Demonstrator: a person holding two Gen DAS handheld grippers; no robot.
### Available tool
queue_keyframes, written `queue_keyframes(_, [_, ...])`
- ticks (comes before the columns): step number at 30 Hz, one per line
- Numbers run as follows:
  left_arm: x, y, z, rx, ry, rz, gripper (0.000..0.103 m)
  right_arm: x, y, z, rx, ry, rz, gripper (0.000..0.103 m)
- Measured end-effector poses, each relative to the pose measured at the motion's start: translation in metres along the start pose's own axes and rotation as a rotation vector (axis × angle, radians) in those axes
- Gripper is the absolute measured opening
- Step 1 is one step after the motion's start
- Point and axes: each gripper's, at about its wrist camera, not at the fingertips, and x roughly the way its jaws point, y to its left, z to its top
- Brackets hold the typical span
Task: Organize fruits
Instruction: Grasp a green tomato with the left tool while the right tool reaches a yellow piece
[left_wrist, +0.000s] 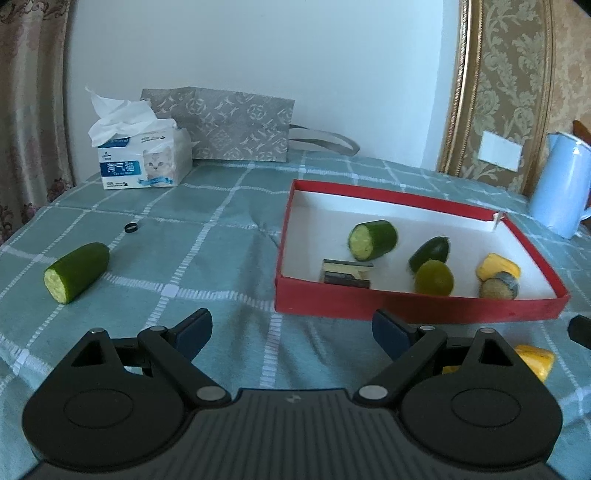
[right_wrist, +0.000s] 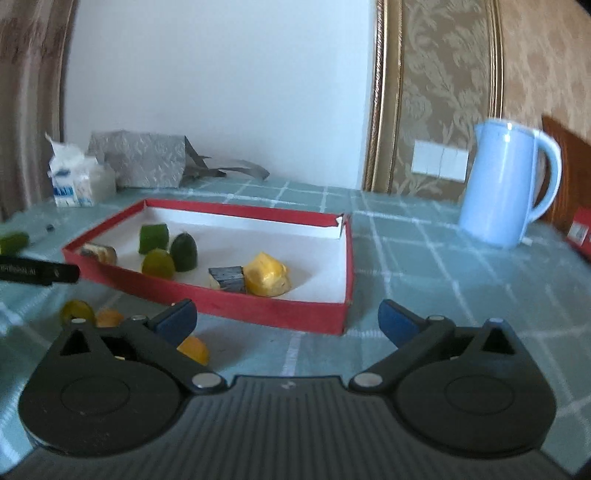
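Both tongs, left gripper (left_wrist: 291, 332) and right gripper (right_wrist: 287, 321), were wide open, holding nothing | cucumber piece (left_wrist: 77, 272) lay far left of the red box (left_wrist: 406, 308) | round, it might roll when grabbed.

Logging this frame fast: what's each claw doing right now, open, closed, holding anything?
Left claw: open, holding nothing, above the tablecloth before the red box.
Right claw: open, holding nothing.

yellow piece (left_wrist: 535, 360) half behind gripper, pitcher (left_wrist: 561, 184) cropped
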Motion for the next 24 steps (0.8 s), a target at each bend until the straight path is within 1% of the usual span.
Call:
queue_keyframes(3, [-0.008, -0.002, -0.003, 0.006, -0.013, -0.067, 0.094, 0.001, -0.006, -0.001, 0.037, 0.012, 0.008, 0.103])
queue_keyframes(4, [-0.010, -0.004, -0.003, 0.015, -0.019, -0.076, 0.094, 0.002, -0.008, -0.001, 0.052, 0.021, 0.017, 0.103])
queue_keyframes(6, [-0.013, -0.011, -0.006, 0.059, -0.034, -0.084, 0.094, 0.003, -0.009, -0.002, 0.069, 0.032, 0.031, 0.103])
queue_keyframes(9, [-0.018, -0.023, -0.011, 0.130, -0.052, -0.094, 0.094, 0.001, -0.010, -0.001, 0.090, 0.023, 0.039, 0.103])
queue_keyframes(13, [-0.020, -0.034, -0.015, 0.200, -0.071, -0.105, 0.094, 0.000, -0.013, -0.001, 0.109, 0.028, 0.054, 0.103])
queue_keyframes(16, [-0.021, -0.037, -0.017, 0.224, -0.079, -0.112, 0.094, 0.001, -0.014, -0.001, 0.113, 0.035, 0.060, 0.103])
queue_keyframes(20, [-0.024, -0.036, -0.017, 0.223, -0.080, -0.174, 0.094, -0.001, -0.014, 0.000, 0.122, 0.028, 0.065, 0.103])
queue_keyframes(24, [-0.025, -0.042, -0.020, 0.261, -0.077, -0.194, 0.094, 0.000, -0.015, -0.001, 0.129, 0.036, 0.070, 0.103])
